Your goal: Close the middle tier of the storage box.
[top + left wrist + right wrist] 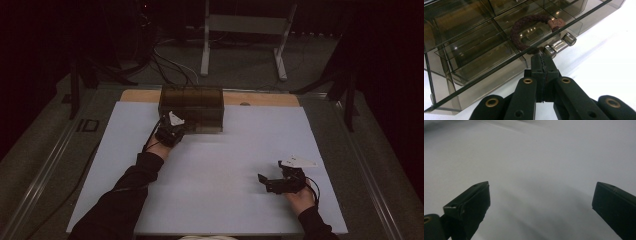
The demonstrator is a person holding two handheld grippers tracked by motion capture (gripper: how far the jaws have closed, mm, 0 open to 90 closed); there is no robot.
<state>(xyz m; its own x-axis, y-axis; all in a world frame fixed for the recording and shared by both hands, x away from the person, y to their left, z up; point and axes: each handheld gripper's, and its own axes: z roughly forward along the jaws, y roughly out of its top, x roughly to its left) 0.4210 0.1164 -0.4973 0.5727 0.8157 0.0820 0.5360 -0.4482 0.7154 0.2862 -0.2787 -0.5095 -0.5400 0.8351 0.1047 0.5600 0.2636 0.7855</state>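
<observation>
L gripper, jaws clenched empty, is sitting at the smoky organizer box w/ braided bracelet inside; R gripper is idling released, so handling's barely begun.

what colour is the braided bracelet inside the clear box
Dark maroon bracelet with a tan tag, clearest in the left gripper view.

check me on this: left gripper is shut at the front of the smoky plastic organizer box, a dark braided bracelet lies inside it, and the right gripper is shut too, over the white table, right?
Not quite: the right gripper is open. The right gripper view shows its jaws standing wide apart over the bare white table, nothing between them. The rest holds: the left gripper is shut at the front of the organizer box, and the bracelet lies inside.
</observation>
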